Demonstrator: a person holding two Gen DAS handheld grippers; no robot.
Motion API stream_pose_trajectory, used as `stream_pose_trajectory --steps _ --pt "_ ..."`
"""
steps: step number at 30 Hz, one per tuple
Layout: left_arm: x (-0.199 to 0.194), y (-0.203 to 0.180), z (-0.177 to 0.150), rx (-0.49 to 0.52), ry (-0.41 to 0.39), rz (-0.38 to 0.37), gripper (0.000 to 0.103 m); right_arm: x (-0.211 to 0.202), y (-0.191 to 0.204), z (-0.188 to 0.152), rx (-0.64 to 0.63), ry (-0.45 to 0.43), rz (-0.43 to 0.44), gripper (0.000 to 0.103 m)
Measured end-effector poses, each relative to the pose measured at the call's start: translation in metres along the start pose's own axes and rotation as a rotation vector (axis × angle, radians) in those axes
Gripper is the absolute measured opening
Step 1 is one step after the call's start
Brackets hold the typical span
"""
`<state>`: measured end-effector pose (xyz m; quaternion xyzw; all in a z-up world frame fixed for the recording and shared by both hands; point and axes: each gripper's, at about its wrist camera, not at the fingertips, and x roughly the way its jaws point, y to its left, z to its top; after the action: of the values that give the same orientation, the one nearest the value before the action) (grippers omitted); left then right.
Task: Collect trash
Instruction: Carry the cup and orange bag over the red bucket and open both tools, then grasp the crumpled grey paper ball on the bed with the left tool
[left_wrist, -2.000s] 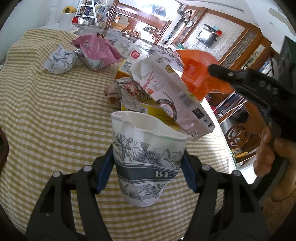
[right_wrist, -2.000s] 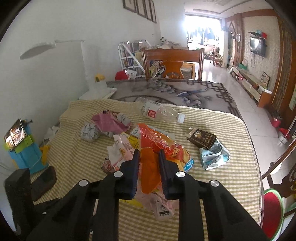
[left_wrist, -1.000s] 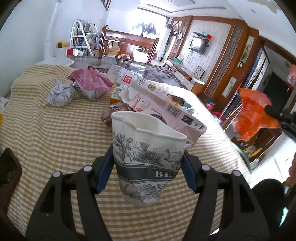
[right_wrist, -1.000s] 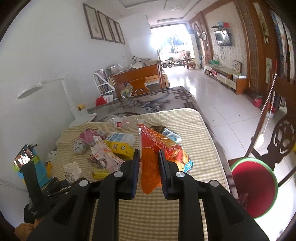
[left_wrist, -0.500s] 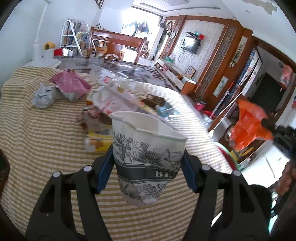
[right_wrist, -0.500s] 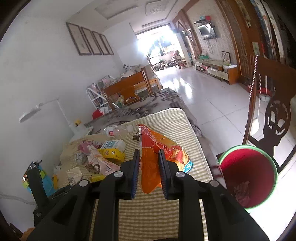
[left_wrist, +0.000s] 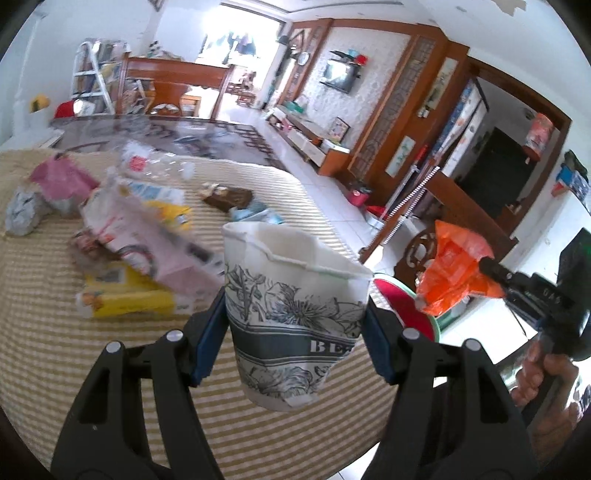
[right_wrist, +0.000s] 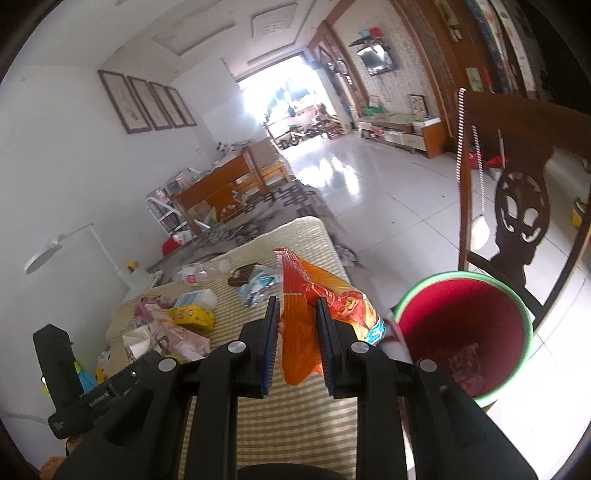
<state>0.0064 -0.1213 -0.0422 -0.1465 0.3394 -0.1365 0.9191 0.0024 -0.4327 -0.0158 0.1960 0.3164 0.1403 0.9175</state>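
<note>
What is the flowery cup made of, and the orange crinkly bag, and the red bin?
The cup looks like thin matte paper: its rim is dented and creased where the left tongs squeeze it. The orange bag, pinched in the right tongs, seems glossy plastic film, crinkled and shiny with print. The bin is probably smooth plastic, red inside with a green rim.

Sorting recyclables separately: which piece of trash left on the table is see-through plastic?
The clear bottle with the red-and-white label, lying on its side at the table's far end. The other litter is opaque: pink wrapper, yellow box, brown pack.
</note>
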Motion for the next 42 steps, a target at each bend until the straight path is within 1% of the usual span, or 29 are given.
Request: stream_pose_trajectory --steps 5,8,10,12,13,16,19,23,25,26,27,29,31,35,39,42 --pt "0.021 -0.033 0.019 0.054 0.009 -0.064 0.064 -0.001 -0.024 -0.003 0.056 -0.003 -0.022 0.020" --pt "0.037 -0.056 0.034 0.088 0.019 -0.114 0.064 -0.006 -0.037 0.000 0.074 -0.021 -0.037 0.020" --pt "0.054 -0.074 0.044 0.116 0.037 -0.163 0.064 -0.011 -0.047 0.004 0.083 -0.043 -0.060 0.020" --pt "0.069 -0.087 0.048 0.146 0.053 -0.190 0.064 -0.014 -0.058 0.008 0.099 -0.062 -0.080 0.020" --pt "0.082 -0.097 0.050 0.163 0.078 -0.205 0.064 -0.016 -0.067 0.010 0.111 -0.071 -0.092 0.020" --pt "0.111 -0.118 0.053 0.184 0.134 -0.255 0.064 -0.017 -0.089 0.013 0.149 -0.086 -0.125 0.020" --pt "0.134 -0.141 0.052 0.216 0.178 -0.304 0.064 -0.015 -0.108 0.013 0.184 -0.081 -0.145 0.020" --pt "0.155 -0.171 0.044 0.271 0.217 -0.344 0.065 -0.011 -0.124 0.011 0.201 -0.069 -0.176 0.022" --pt "0.161 -0.179 0.041 0.285 0.228 -0.361 0.068 -0.009 -0.129 0.009 0.211 -0.066 -0.190 0.023" --pt "0.163 -0.182 0.039 0.299 0.237 -0.363 0.077 -0.008 -0.132 0.008 0.215 -0.063 -0.200 0.028" --pt "0.165 -0.185 0.038 0.310 0.239 -0.360 0.086 -0.008 -0.133 0.008 0.216 -0.061 -0.209 0.043" --pt "0.163 -0.183 0.038 0.310 0.219 -0.355 0.089 -0.010 -0.134 0.007 0.216 -0.069 -0.234 0.057" --pt "0.159 -0.176 0.039 0.278 0.198 -0.351 0.092 -0.010 -0.135 0.006 0.208 -0.063 -0.247 0.057" --pt "0.149 -0.156 0.039 0.208 0.174 -0.322 0.093 -0.007 -0.130 0.004 0.195 -0.050 -0.237 0.057" --pt "0.131 -0.135 0.036 0.165 0.147 -0.265 0.093 -0.005 -0.116 0.004 0.178 -0.036 -0.213 0.057" --pt "0.110 -0.113 0.034 0.149 0.113 -0.203 0.093 -0.004 -0.101 0.005 0.155 -0.031 -0.191 0.057"
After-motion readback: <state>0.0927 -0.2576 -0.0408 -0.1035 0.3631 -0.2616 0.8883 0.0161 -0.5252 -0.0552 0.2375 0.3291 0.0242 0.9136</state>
